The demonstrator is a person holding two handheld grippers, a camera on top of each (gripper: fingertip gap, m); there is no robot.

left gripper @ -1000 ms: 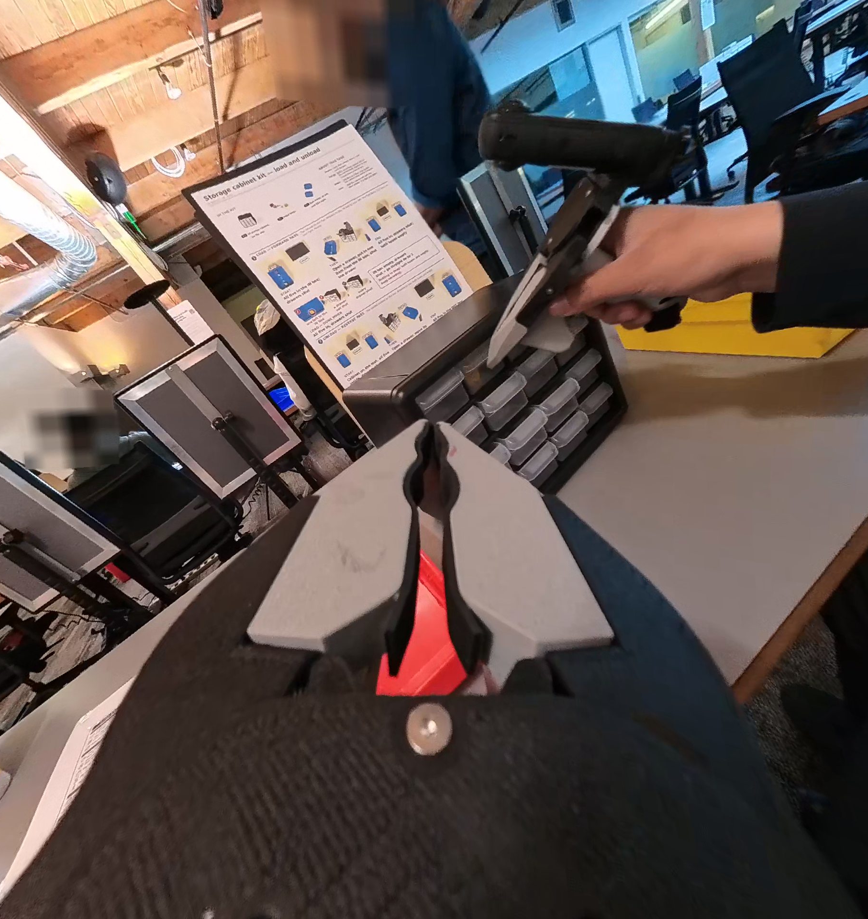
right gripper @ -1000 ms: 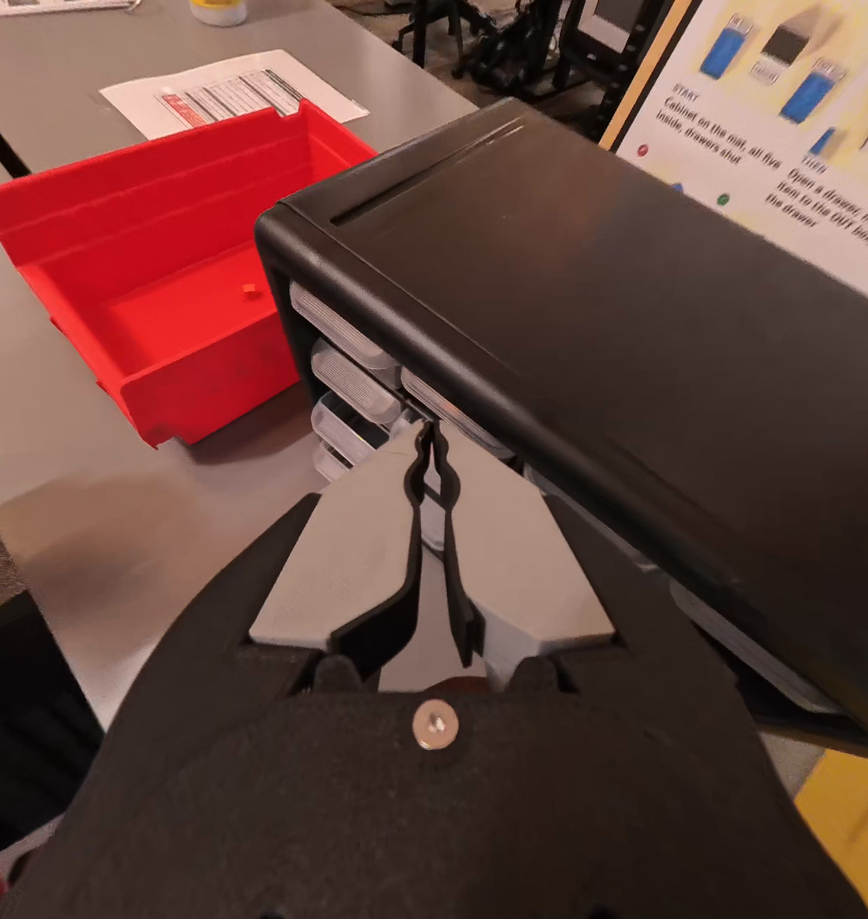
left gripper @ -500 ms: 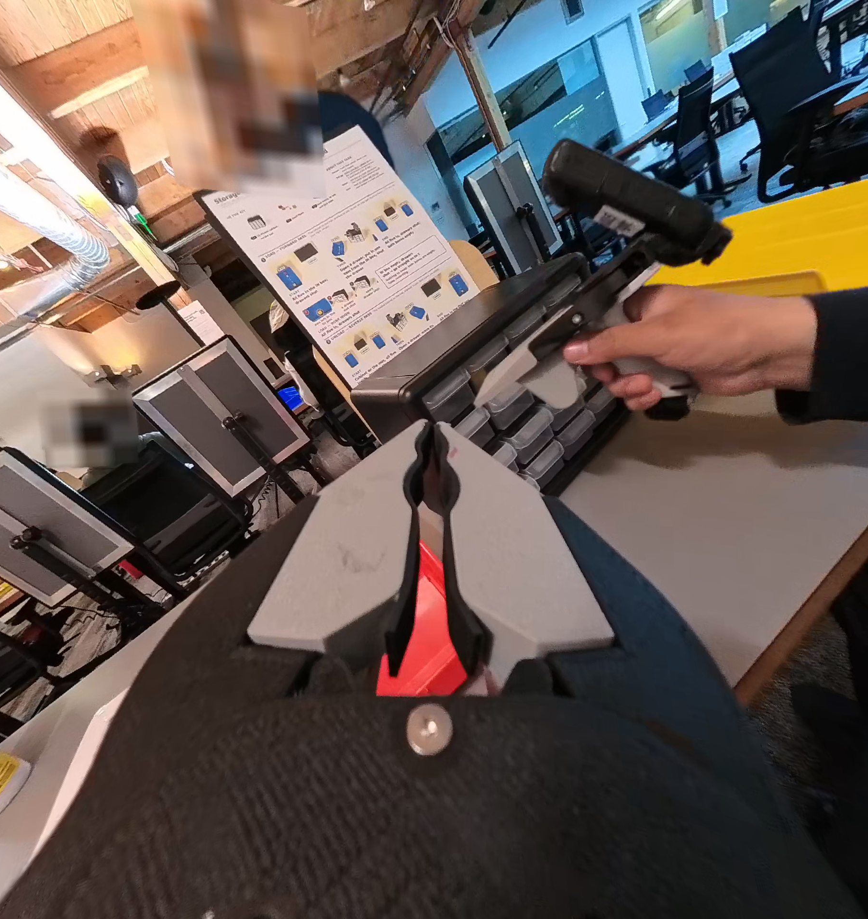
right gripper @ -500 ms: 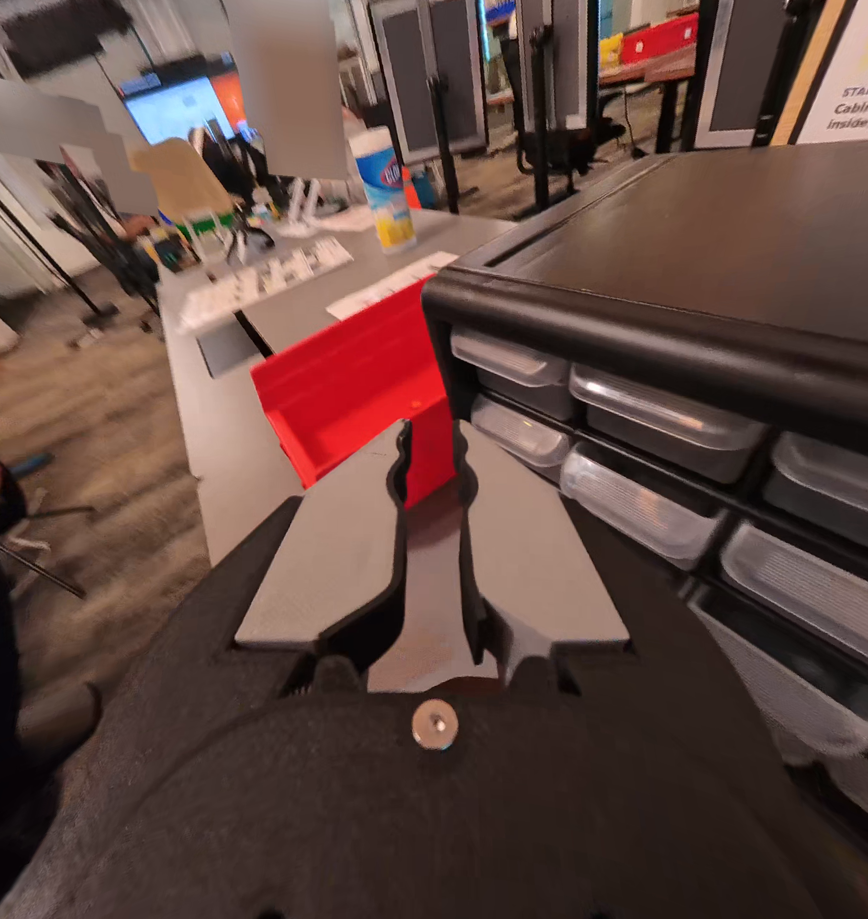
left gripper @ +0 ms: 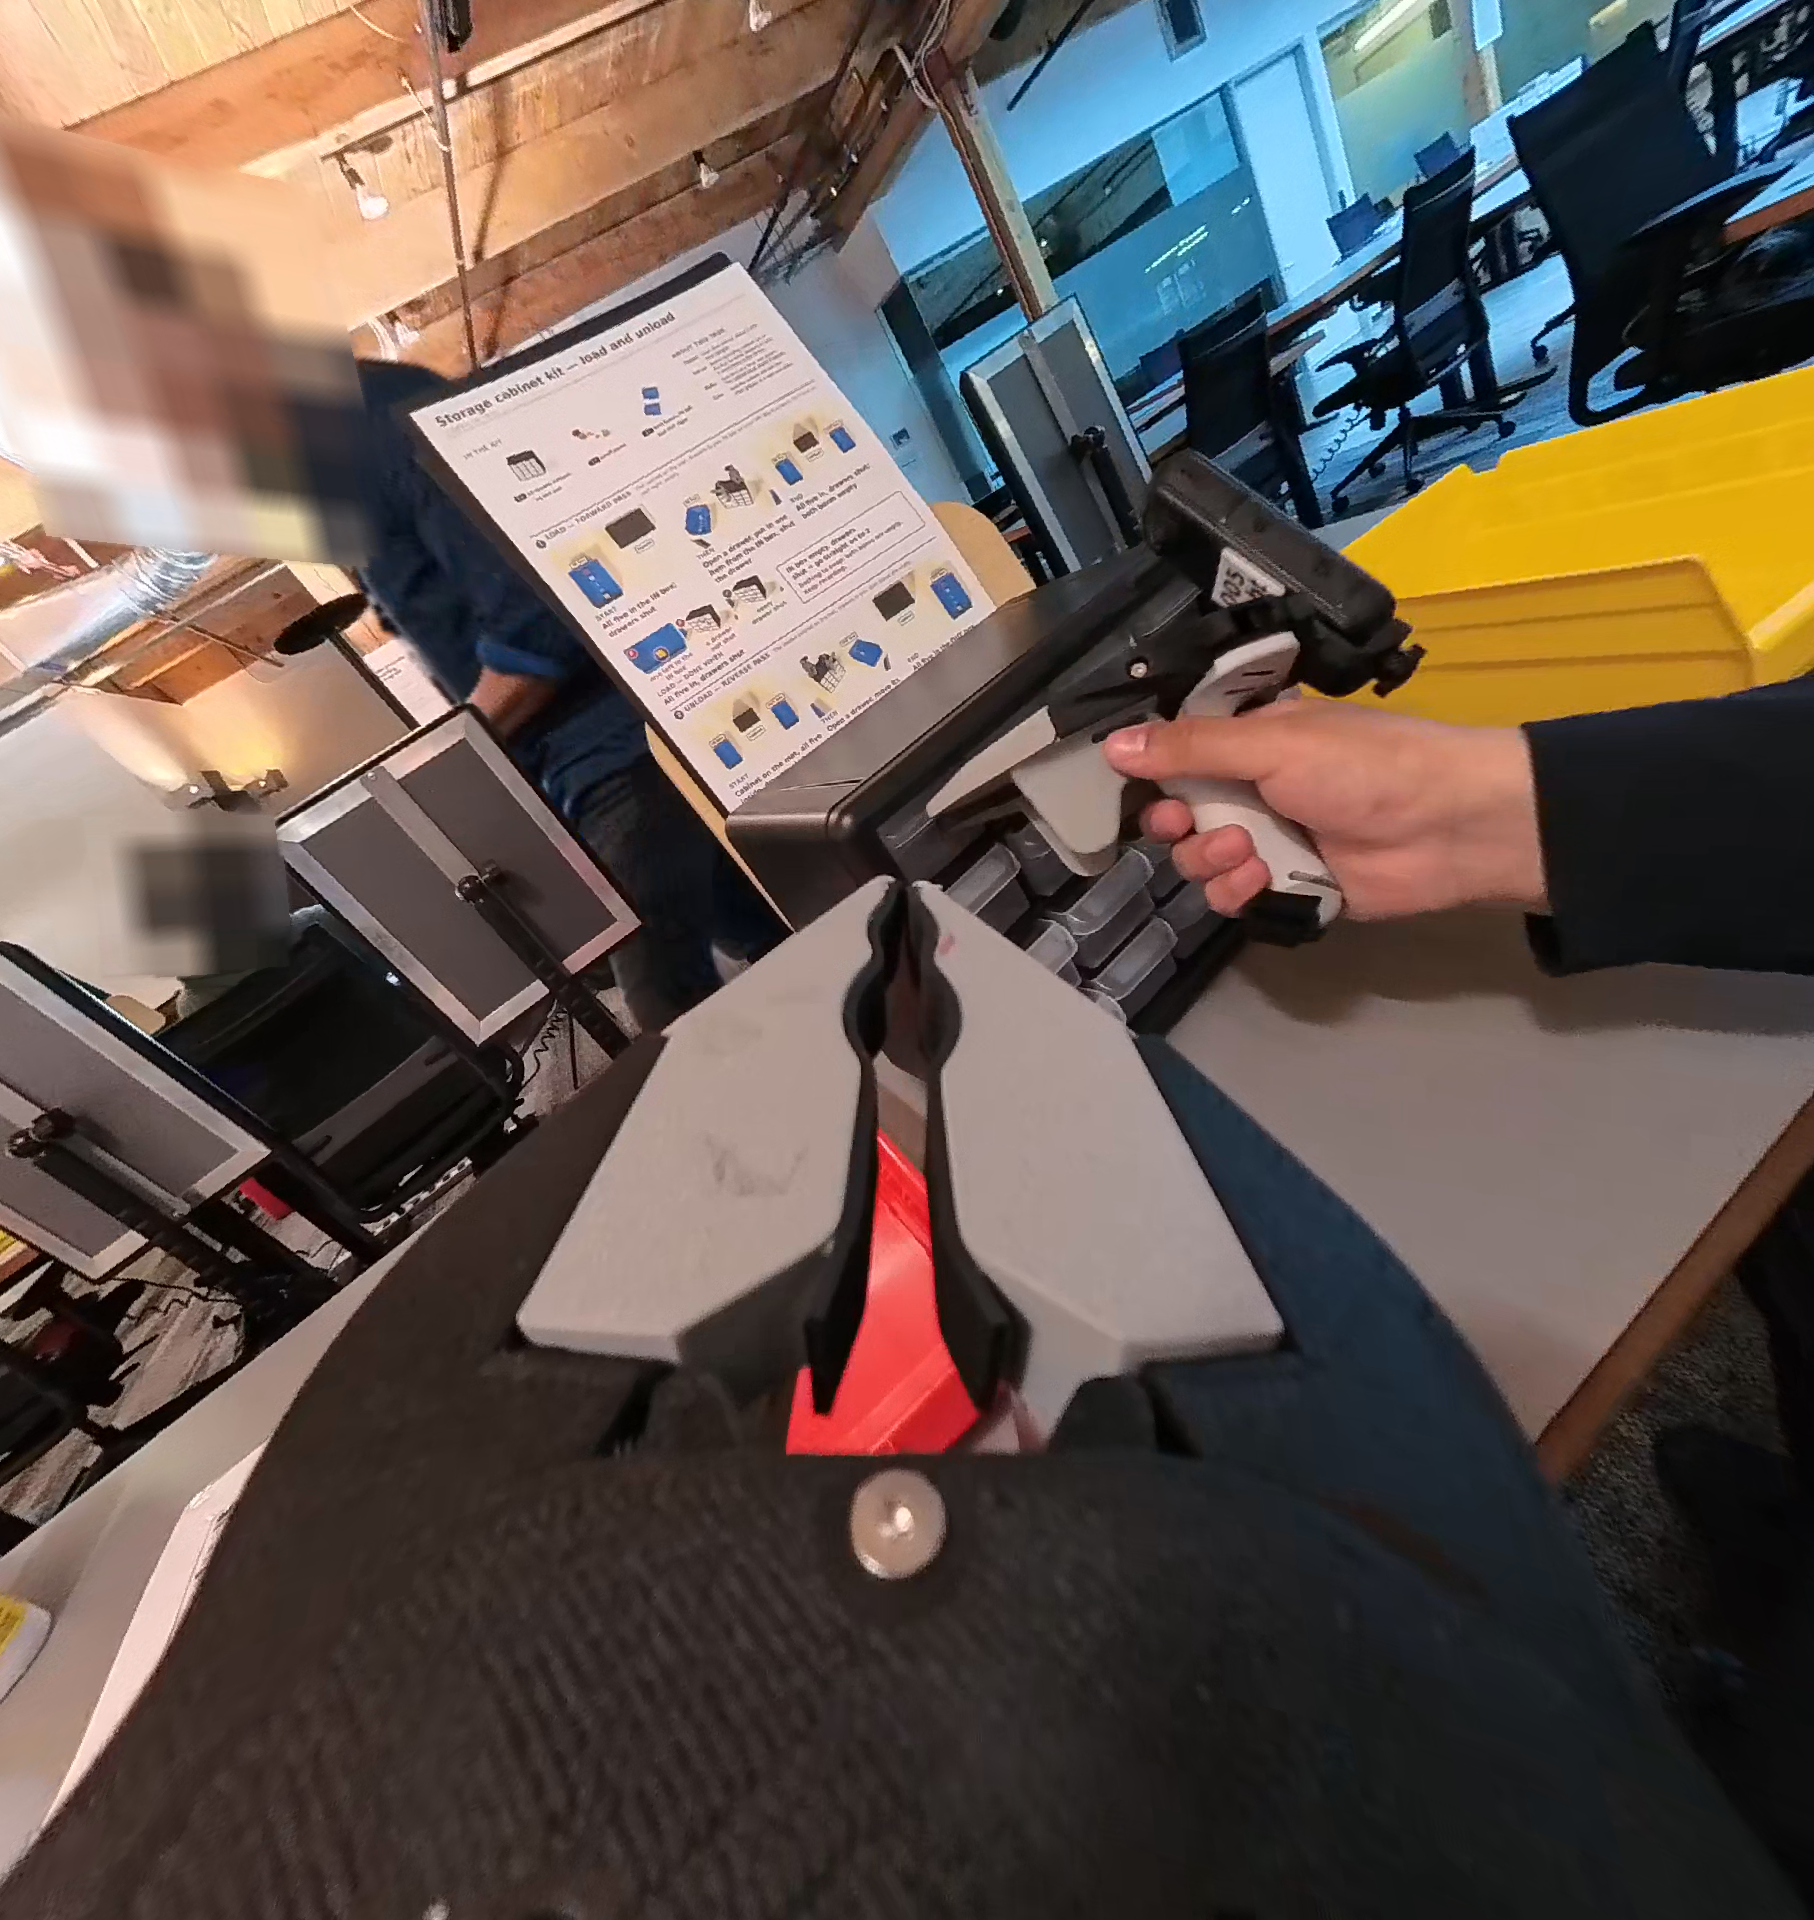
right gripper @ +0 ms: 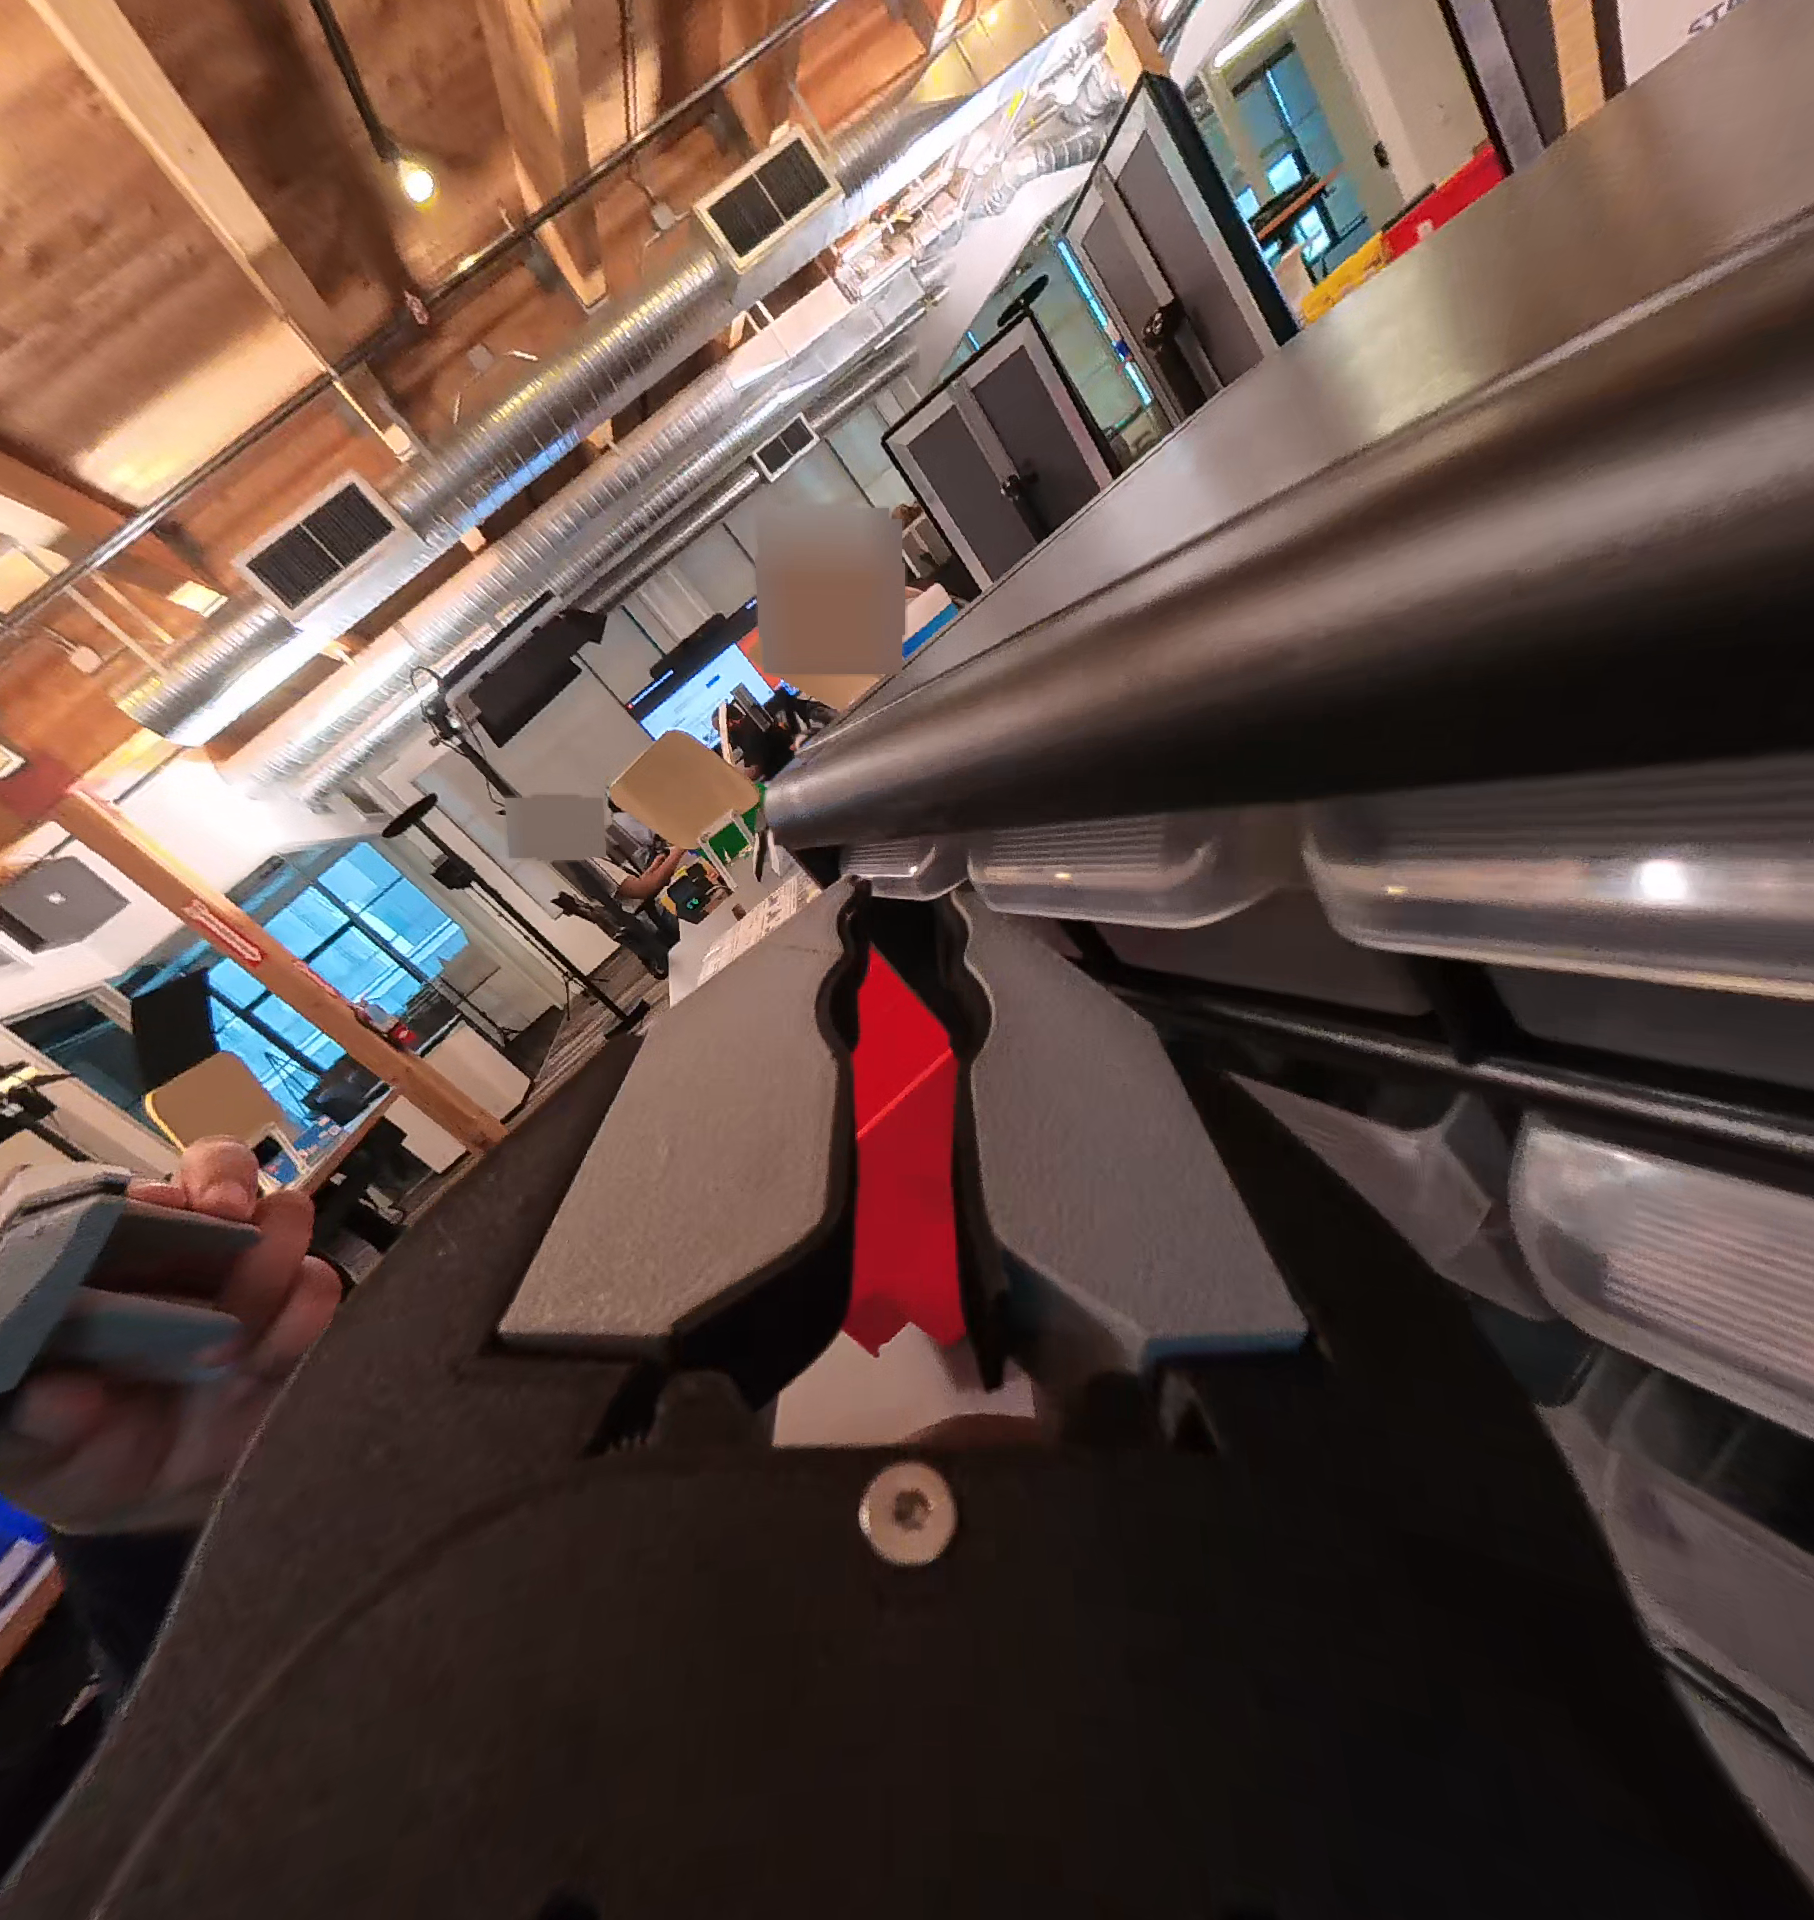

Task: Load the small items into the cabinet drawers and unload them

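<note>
This is an open-plan office fitted out as a robotics data-collection workspace. Overhead run exposed timber beams (right gripper: 155,260) and bare silver ventilation ducts (right gripper: 570,353) with louvred vents (an industrial loft look). Glass-walled rooms (left gripper: 1090,270) sit behind long desks with black swivel chairs (left gripper: 1422,312). Grey framed panels on black stands (left gripper: 446,873) line the aisle, and a lit wall screen (right gripper: 695,696) glows farther back. On the grey worktable (left gripper: 1454,1143) stand a printed instruction poster (left gripper: 695,540), a black cabinet of small clear drawers (left gripper: 1090,914) and a yellow bin (left gripper: 1609,561). Other people work at nearby stations.
</note>
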